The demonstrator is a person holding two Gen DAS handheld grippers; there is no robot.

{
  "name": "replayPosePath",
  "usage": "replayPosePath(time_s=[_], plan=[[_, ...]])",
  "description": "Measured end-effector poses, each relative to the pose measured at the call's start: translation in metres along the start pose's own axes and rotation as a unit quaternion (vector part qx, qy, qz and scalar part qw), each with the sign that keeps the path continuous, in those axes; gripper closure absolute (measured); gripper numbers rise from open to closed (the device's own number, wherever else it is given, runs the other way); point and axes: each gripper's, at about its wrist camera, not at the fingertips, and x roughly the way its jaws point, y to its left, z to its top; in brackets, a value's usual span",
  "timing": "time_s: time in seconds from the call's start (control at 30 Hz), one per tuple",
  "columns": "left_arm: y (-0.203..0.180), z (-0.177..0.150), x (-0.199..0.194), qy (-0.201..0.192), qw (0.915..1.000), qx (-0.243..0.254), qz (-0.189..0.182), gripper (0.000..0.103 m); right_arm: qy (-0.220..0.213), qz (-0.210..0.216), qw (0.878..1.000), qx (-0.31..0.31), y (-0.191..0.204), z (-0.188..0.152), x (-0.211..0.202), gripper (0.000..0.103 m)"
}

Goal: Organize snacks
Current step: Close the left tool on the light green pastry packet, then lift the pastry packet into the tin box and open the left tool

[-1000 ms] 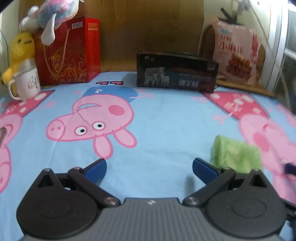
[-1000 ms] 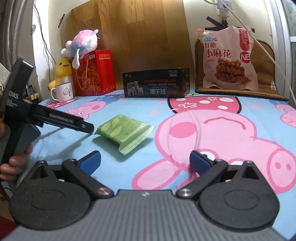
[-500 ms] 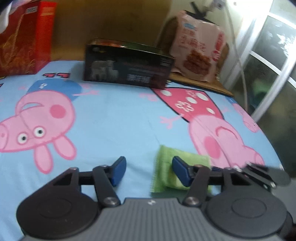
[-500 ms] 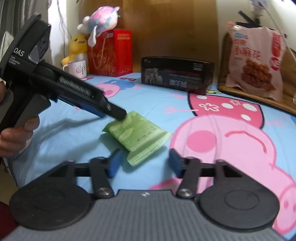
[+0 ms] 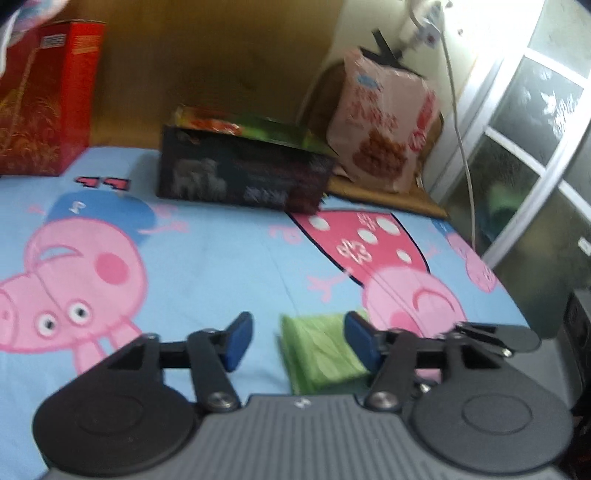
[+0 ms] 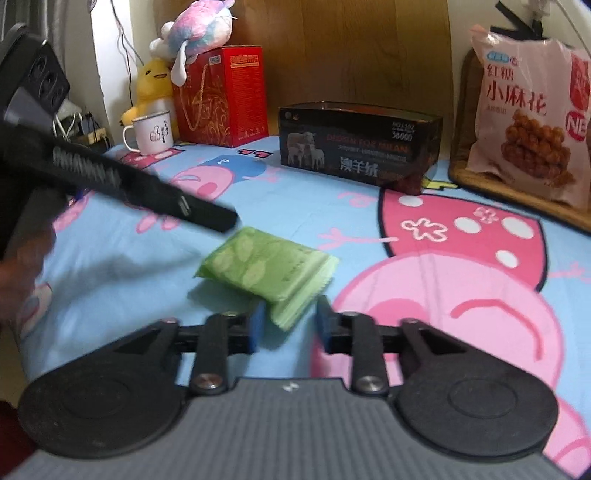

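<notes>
**Both hand-held grippers close in on the green snack packet**

The green snack packet (image 6: 269, 273) lies flat on the cartoon-pig bedsheet (image 6: 369, 221), well short of the black carton (image 6: 358, 144) that stands open-topped at the back and seems the likely place for it. The right hand-held gripper (image 6: 288, 325) has its jaws partly apart around the packet's near crimped end: they have just been opening slightly after a sharp closing, and a gap shows on the right side, so it is no firm clamp. The left hand-held gripper (image 5: 297, 341) also stands partly apart, its jaws having just widened a little, with the packet's far end (image 5: 321, 350) between them; its right pad looks to be against the wrapper, the left one clear of it.

To do this step well, I judge that one gripper should take the packet alone, square across the crimped seam, where the wrapper is stiffest. Two grips on one soft packet risk tearing or twisting it. Close fully before lifting, since the film is slippery and the bedding yields underneath.

The bed is soft and printed blue and pink. Behind stand a red gift box (image 6: 221, 96) with a plush toy (image 6: 199, 26) on top, a yellow plush (image 6: 155, 85), a white mug (image 6: 151, 133) and a large pink snack bag (image 6: 532, 110) against a wooden headboard (image 6: 351, 48). A window (image 5: 535, 147) shows in the left view
</notes>
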Motion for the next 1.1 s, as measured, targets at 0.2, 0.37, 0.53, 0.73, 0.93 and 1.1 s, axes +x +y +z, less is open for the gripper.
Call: replayPosePath(time_s=[0.2, 0.37, 0.53, 0.73, 0.93, 1.1], plan=[[0.000, -0.003, 0.014, 0.037, 0.9986, 0.003, -0.037, 0.045, 0.013, 0.021, 1.000, -0.020, 0.001, 0.004, 0.009, 0.055], [-0.012, -0.009, 0.035, 0.066, 0.9967, 0.014, -0.046, 0.068, -0.001, 0.026, 0.999, -0.037, 0.006, 0.010, 0.020, 0.068], [-0.024, 0.041, 0.016, 0.013, 0.9983, 0.047, -0.032, 0.070, -0.049, 0.023, 0.998, -0.040, -0.009, 0.050, 0.013, 0.072], [-0.038, 0.135, 0.034, -0.043, 0.9964, 0.073, -0.003, 0.066, -0.095, 0.013, 0.995, -0.023, -0.055, 0.141, 0.031, 0.072], [-0.027, 0.181, 0.126, -0.013, 0.9984, 0.039, 0.040, 0.057, -0.052, -0.034, 0.998, 0.008, -0.108, 0.177, 0.104, 0.063], [-0.016, 0.173, 0.131, -0.020, 0.9992, 0.006, 0.035, 0.057, -0.089, -0.067, 0.993, 0.029, -0.123, 0.159, 0.083, 0.053]])
